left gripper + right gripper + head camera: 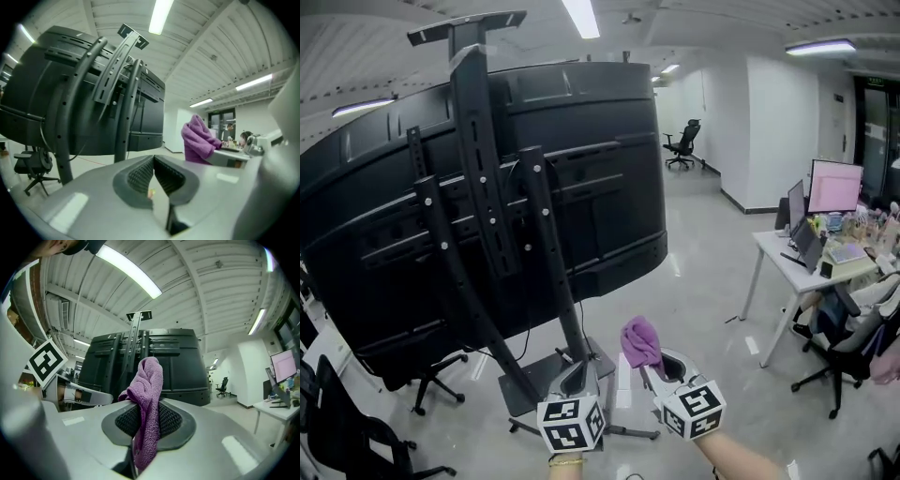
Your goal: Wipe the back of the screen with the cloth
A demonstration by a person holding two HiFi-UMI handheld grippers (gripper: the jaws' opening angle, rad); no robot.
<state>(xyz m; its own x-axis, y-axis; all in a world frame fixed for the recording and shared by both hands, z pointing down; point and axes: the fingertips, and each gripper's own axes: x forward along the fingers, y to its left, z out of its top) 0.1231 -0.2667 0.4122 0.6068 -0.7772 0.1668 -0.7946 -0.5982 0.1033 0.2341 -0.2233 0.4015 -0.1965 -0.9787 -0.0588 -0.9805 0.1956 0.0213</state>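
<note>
The large black screen (581, 178) stands on a wheeled stand with its back and mounting rails (478, 178) turned toward me. It also fills the left gripper view (70, 93) and the middle of the right gripper view (178, 362). My right gripper (649, 371) is shut on a purple cloth (639, 342) that sticks up from its jaws (149, 394), well short of the screen. My left gripper (578, 373) hangs beside it, shut and holding nothing (153, 164). The cloth (199, 140) shows to its right.
The stand's base (553, 375) rests on the floor just ahead of both grippers. Black office chairs (427, 384) sit under the screen's left side. A white desk (811, 272) with monitors (834, 186) and a seated person stands at the right.
</note>
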